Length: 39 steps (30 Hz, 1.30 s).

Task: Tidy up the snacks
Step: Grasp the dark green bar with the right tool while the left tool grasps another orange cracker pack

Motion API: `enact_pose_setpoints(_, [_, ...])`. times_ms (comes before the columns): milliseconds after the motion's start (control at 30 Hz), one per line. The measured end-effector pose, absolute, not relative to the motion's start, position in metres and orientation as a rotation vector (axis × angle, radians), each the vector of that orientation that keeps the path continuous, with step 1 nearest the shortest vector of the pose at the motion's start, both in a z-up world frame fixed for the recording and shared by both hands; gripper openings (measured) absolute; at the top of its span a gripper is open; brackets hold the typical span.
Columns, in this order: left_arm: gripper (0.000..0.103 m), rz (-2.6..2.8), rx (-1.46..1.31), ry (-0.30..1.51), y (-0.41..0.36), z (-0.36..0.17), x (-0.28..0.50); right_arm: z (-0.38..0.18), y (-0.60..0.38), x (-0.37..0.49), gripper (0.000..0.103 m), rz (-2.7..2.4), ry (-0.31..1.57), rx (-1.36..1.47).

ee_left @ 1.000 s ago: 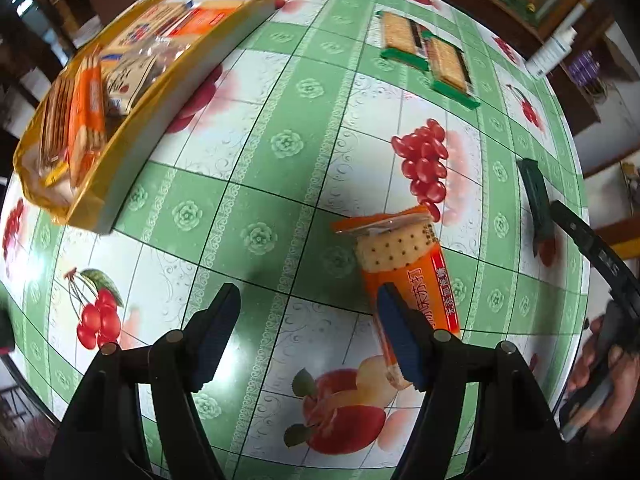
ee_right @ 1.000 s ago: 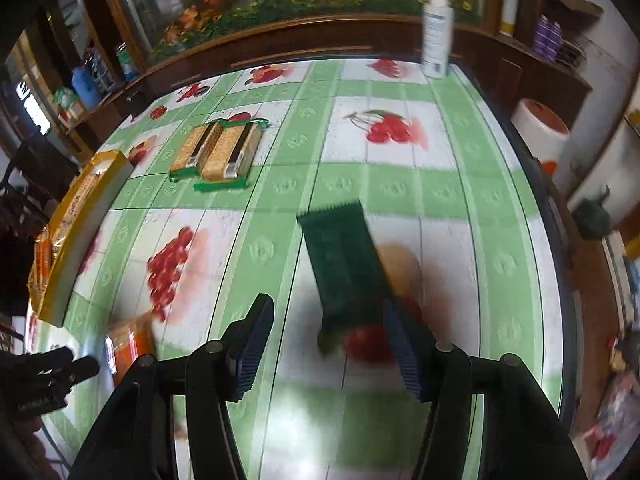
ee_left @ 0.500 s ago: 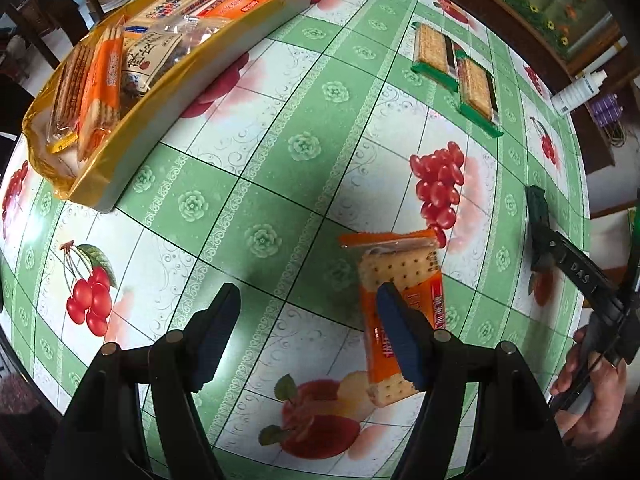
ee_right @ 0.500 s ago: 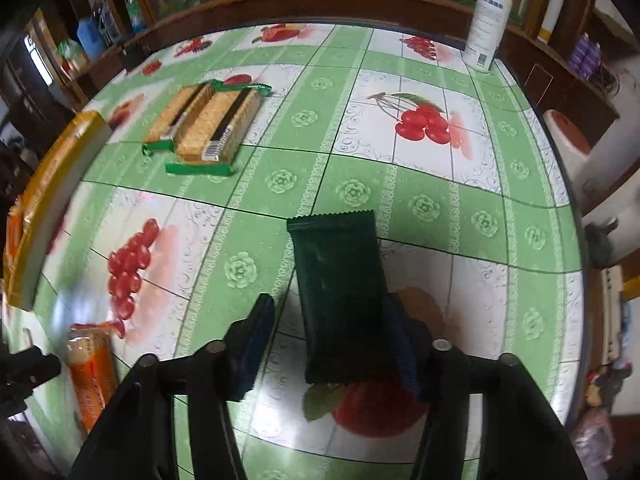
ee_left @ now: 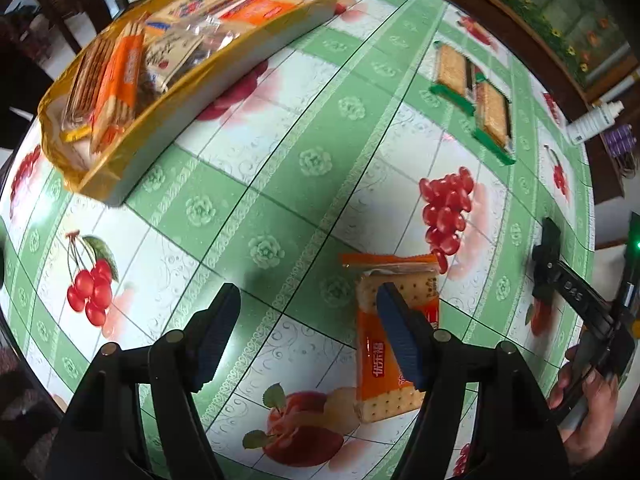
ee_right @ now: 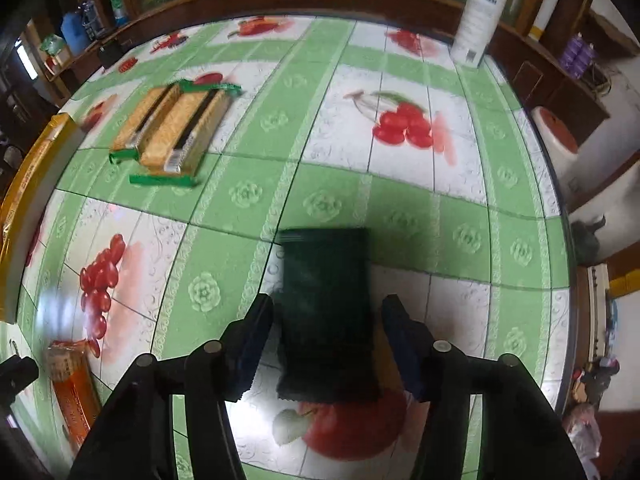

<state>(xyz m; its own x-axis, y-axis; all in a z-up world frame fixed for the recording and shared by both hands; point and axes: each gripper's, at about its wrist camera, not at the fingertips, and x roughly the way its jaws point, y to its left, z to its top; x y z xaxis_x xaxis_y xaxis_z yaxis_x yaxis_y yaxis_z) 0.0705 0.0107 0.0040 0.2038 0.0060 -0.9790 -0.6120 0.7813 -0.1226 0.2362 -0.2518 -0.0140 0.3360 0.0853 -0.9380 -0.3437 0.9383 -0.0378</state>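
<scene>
An orange cracker pack (ee_left: 390, 332) lies on the fruit-print tablecloth; it also shows in the right wrist view (ee_right: 74, 392). My left gripper (ee_left: 308, 332) is open above the cloth, its right finger over the pack's left side. A dark green snack pack (ee_right: 326, 312) lies flat between the fingers of my open right gripper (ee_right: 326, 344). The right gripper also shows in the left wrist view (ee_left: 560, 276). A yellow tray (ee_left: 132, 152) at the far left holds several snack packs. Two green-edged biscuit packs (ee_left: 474, 98) lie side by side at the far side; they also show in the right wrist view (ee_right: 176, 132).
A white bottle (ee_right: 478, 12) stands at the table's far right edge, also in the left wrist view (ee_left: 594, 122). A wooden ledge with plants runs behind the table. The round table edge drops off at the right, with a white-and-red bin (ee_right: 554, 136) beyond.
My right gripper has moved forward and down, so the dark green pack now lies between its fingers. My left gripper has shifted right, its right finger now over the orange pack.
</scene>
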Motion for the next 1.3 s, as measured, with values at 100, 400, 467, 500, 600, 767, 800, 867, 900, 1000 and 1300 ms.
enact_pose_setpoints(100, [0.070,0.482,-0.571,1.324,0.004,-0.001,0.069,-0.016,-0.256,0.241,0.063,0.282,1.239,-0.221])
enact_pose_setpoints(400, [0.070,0.454,-0.533,1.306,-0.048,0.001,0.085,-0.012,-0.263,0.224,0.046,0.295,1.230,-0.227])
enact_pose_setpoints(467, [0.070,0.430,-0.520,1.341,-0.059,-0.006,0.091,-0.012,-0.265,0.221,0.046,0.297,1.231,-0.228])
enact_pose_setpoints(500, [0.070,0.417,-0.504,1.379,-0.065,-0.013,0.094,-0.013,-0.264,0.222,0.046,0.297,1.232,-0.228])
enact_pose_setpoints(600, [0.071,0.423,-0.464,1.421,-0.074,-0.025,0.097,-0.012,-0.265,0.220,0.046,0.300,1.235,-0.229])
enact_pose_setpoints(767, [0.071,0.414,-0.431,1.416,-0.081,-0.025,0.102,-0.012,-0.265,0.218,0.046,0.298,1.229,-0.227])
enact_pose_setpoints(800, [0.070,0.410,-0.437,1.412,-0.081,-0.024,0.102,-0.012,-0.266,0.217,0.046,0.294,1.226,-0.225])
enact_pose_setpoints(867, [0.059,0.391,-0.444,1.398,-0.081,-0.022,0.102,-0.012,-0.265,0.215,0.046,0.286,1.223,-0.220])
enact_pose_setpoints(900, [0.052,0.369,-0.440,1.389,-0.083,-0.019,0.103,-0.012,-0.265,0.213,0.046,0.282,1.222,-0.216])
enact_pose_setpoints(1000, [0.052,0.307,-0.434,1.396,-0.088,-0.017,0.099,-0.012,-0.264,0.206,0.046,0.273,1.213,-0.209])
enact_pose_setpoints(1300, [0.052,0.224,-0.323,1.341,-0.092,-0.010,0.069,-0.010,-0.254,0.169,0.046,0.290,1.202,-0.189])
